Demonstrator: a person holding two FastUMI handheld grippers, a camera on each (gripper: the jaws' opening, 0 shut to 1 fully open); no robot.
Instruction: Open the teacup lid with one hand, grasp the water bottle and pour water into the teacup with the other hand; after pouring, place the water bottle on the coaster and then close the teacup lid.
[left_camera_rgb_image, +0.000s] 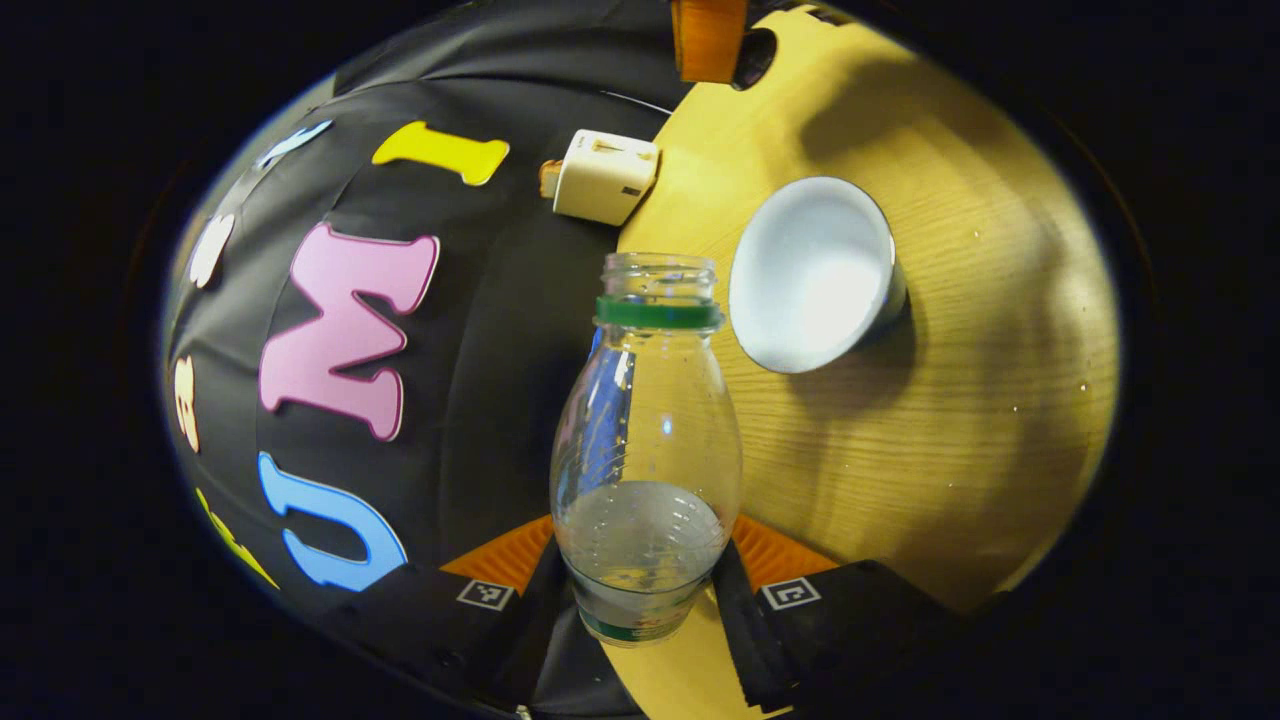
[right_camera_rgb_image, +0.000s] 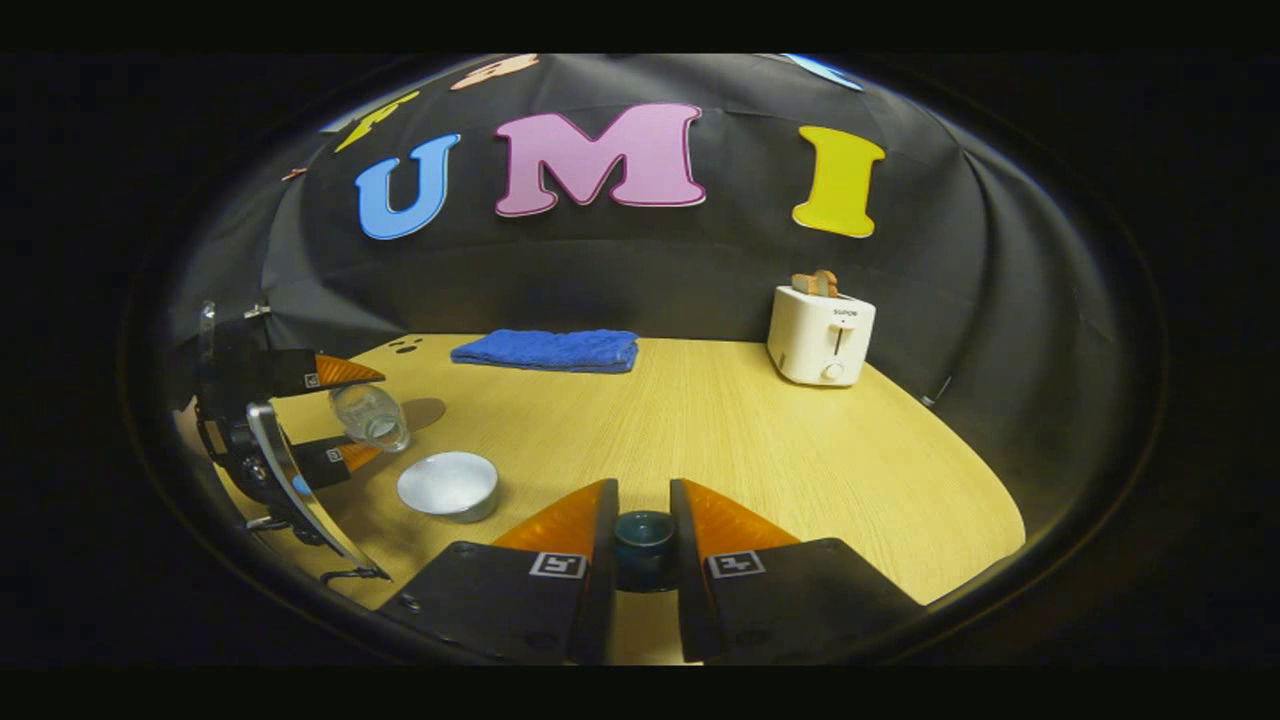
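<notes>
Overhead, left hand-held gripper (left_camera_rgb_image: 645, 580) pinching water bottle (left_camera_rgb_image: 645, 440) above wooden table (left_camera_rgb_image: 950, 420); right hand-held gripper (right_camera_rgb_image: 644, 545) pinching lid (right_camera_rgb_image: 644, 535).

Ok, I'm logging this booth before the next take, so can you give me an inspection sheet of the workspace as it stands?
Surface: wooden table, bare grain, no spill seen.
Job's things: water bottle uncapped, part full, tilted toward the open teacup; teacup lid held off the cup; coaster behind the bottle.
Clutter: blue towel folded at the back; toaster with toast in its slots.
Grippers: left claw shut on the bottle; right claw shut on the lid.
Cables: nothing seen.
Surroundings: black cloth wall.
</notes>
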